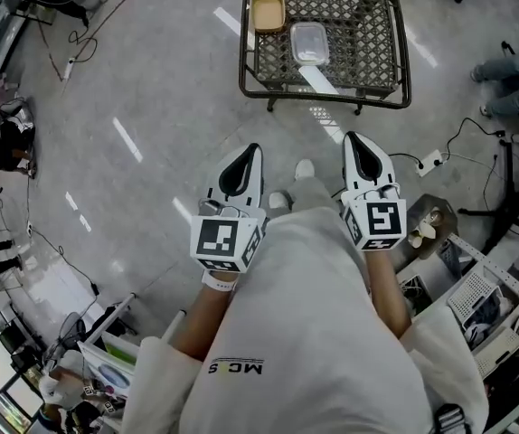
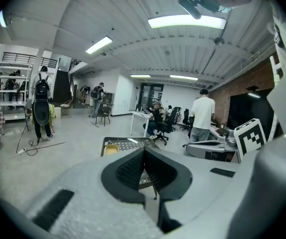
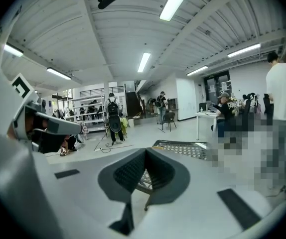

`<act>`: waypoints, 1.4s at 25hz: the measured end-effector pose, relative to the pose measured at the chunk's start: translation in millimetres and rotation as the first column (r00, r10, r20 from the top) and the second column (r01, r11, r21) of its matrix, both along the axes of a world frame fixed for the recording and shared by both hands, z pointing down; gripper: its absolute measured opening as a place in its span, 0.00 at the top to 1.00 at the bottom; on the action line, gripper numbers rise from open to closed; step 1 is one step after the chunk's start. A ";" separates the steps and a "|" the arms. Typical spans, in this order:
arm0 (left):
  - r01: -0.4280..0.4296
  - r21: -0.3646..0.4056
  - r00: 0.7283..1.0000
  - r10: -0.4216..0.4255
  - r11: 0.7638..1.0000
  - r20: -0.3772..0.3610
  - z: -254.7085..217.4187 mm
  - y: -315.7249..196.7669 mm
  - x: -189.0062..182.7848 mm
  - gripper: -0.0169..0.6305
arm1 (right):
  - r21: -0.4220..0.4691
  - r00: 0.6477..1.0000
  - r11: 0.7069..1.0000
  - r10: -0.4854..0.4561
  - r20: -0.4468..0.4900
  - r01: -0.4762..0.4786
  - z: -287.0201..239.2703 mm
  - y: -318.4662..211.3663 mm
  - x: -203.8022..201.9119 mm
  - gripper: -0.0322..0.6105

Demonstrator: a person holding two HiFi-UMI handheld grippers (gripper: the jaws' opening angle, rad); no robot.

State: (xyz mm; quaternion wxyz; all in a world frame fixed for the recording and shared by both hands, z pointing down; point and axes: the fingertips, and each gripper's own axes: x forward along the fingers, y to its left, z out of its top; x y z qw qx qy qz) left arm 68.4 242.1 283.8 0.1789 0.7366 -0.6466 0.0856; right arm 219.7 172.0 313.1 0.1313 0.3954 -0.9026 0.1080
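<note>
At twelve o'clock from us stands the wire-mesh surface (image 1: pixel 382 25). Short of it we hold the left tool (image 1: pixel 251 150) and the right tool (image 1: pixel 353 139), both pinched together on nothing. On the mesh, a clear container (image 1: pixel 309 43) lies at four o'clock of a yellow tray (image 1: pixel 268 12).

The head view looks steeply down from above onto the left gripper (image 1: pixel 249 152) and right gripper (image 1: pixel 353 141), with the wire table (image 1: pixel 377 43) just ahead of their tips. Each gripper view sits close behind its own jaws and faces level forward. All three views share that table.
</note>
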 end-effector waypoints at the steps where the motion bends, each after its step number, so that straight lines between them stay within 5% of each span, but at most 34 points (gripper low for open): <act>1: -0.003 -0.003 1.000 0.003 1.000 0.006 0.7 -6.7 1.3 0.94 | 0.002 1.000 1.000 -0.005 0.004 0.005 0.5 -6.1 -0.4 0.92; 9: 0.018 -0.016 1.000 -0.018 1.000 0.005 3.9 -39.6 13.4 0.94 | 0.018 0.999 0.999 -0.037 0.018 0.036 4.1 -50.5 3.1 0.92; 18: -0.056 -0.074 0.998 0.053 0.996 -0.039 21.8 -86.6 5.2 0.94 | -0.026 0.999 0.999 0.045 -0.001 -0.045 12.0 -90.3 -2.4 0.92; 35: -0.314 -0.024 0.948 0.312 0.949 -0.065 15.8 -232.9 -122.5 0.94 | -0.044 0.961 0.964 0.256 -0.100 -0.262 9.3 -199.8 -110.8 0.92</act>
